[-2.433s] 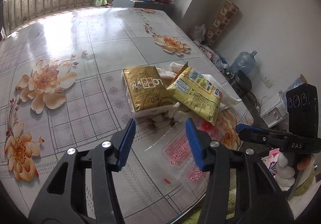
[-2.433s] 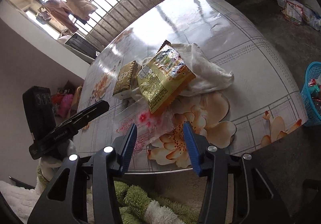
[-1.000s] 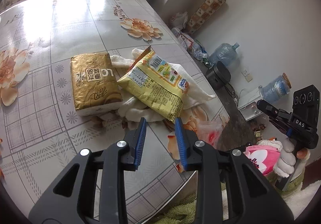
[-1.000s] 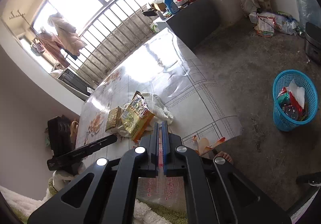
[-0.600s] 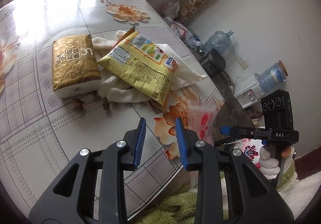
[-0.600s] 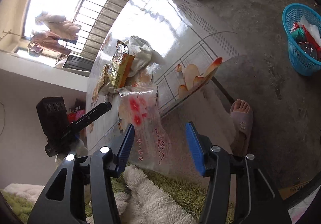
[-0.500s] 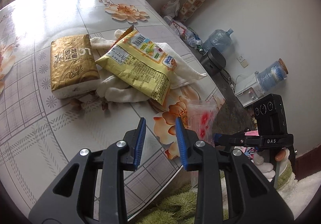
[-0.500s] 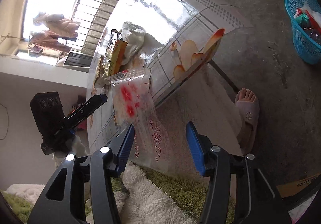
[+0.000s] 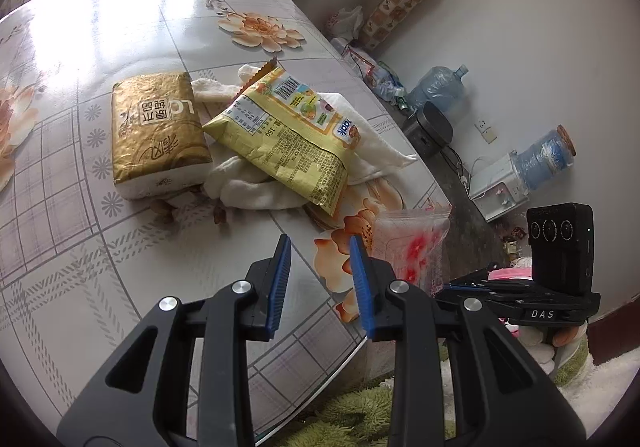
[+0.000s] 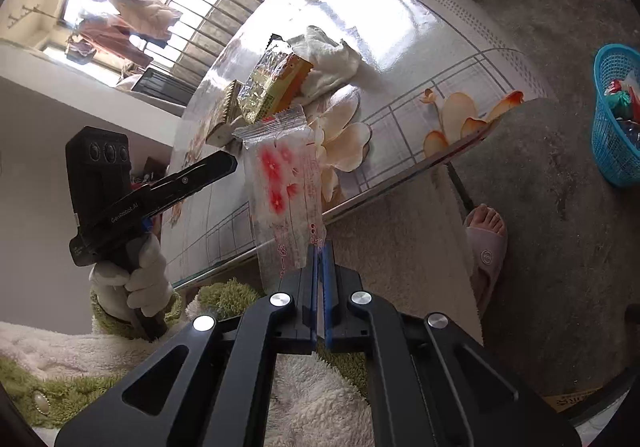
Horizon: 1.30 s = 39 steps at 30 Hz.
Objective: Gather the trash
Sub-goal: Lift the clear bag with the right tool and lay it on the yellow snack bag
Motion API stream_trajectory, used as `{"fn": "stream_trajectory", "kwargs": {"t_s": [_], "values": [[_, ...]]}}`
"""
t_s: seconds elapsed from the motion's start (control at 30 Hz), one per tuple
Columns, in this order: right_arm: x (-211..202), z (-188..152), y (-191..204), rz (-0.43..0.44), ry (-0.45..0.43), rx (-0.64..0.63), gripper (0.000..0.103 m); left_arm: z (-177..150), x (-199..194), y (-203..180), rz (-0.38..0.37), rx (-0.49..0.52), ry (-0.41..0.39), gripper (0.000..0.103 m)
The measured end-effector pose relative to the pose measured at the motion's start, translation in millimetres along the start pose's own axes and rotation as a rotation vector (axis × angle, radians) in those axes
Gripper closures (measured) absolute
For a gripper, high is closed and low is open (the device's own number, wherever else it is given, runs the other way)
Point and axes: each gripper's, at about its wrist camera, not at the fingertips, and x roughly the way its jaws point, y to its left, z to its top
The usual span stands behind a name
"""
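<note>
Clear plastic, printed with red flowers and red script, forms the bag (image 10: 286, 187) now pinched by its lower edge between the closed blue pads of the right gripper (image 10: 319, 247); the bag stands up from the pads and hangs beyond the near edge of the worktop (image 10: 400, 59), off its surface. From the left wrist view the same bag (image 9: 412, 243) shows at the worktop corner, just right of the left gripper (image 9: 320, 243), whose fingers stand partly spread with nothing between them, above a bare part of the flowered worktop (image 9: 80, 247). On the worktop lie a yellow snack packet (image 9: 288, 135), torn open at its far end, resting on a crumpled white cloth (image 9: 372, 143), and beside it to the left a gold tissue pack (image 9: 156, 131), touching the cloth. Small brown scraps (image 9: 164, 207) lie just in front of the tissue pack. A gloved hand (image 10: 132, 283) grips the handle of the left gripper in the right wrist view. On the floor, well apart from the worktop, stands a blue basket (image 10: 614, 119) holding wrappers, and a foot in a pink slipper (image 10: 486, 247) rests near the worktop edge.
</note>
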Motion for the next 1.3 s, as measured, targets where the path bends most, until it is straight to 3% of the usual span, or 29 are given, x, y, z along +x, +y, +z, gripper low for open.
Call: {"fn": "stream_trajectory", "kwargs": {"t_s": [0.3, 0.5, 0.73, 1.03, 1.23, 1.3], "values": [[-66, 37, 47, 0.033, -0.21, -0.177, 0.101, 2, -6, 5, 0.003, -0.018, -0.03, 0.075], [-64, 79, 51, 0.025, -0.297, -0.205, 0.101, 10, -9, 3, 0.0, -0.024, -0.062, 0.075], [-37, 117, 53, 0.096, -0.318, -0.2, 0.101, 21, 0, 8, 0.009, -0.065, -0.053, 0.075], [31, 135, 19, -0.164, -0.236, -0.204, 0.101, 30, 22, 14, 0.028, -0.118, -0.008, 0.075], [29, 129, 9, -0.149, -0.227, -0.157, 0.099, 35, 28, 16, 0.023, -0.13, -0.006, 0.075], [20, 126, 6, -0.116, -0.234, -0.12, 0.087, 37, 29, 16, 0.024, -0.131, -0.006, 0.075]]}}
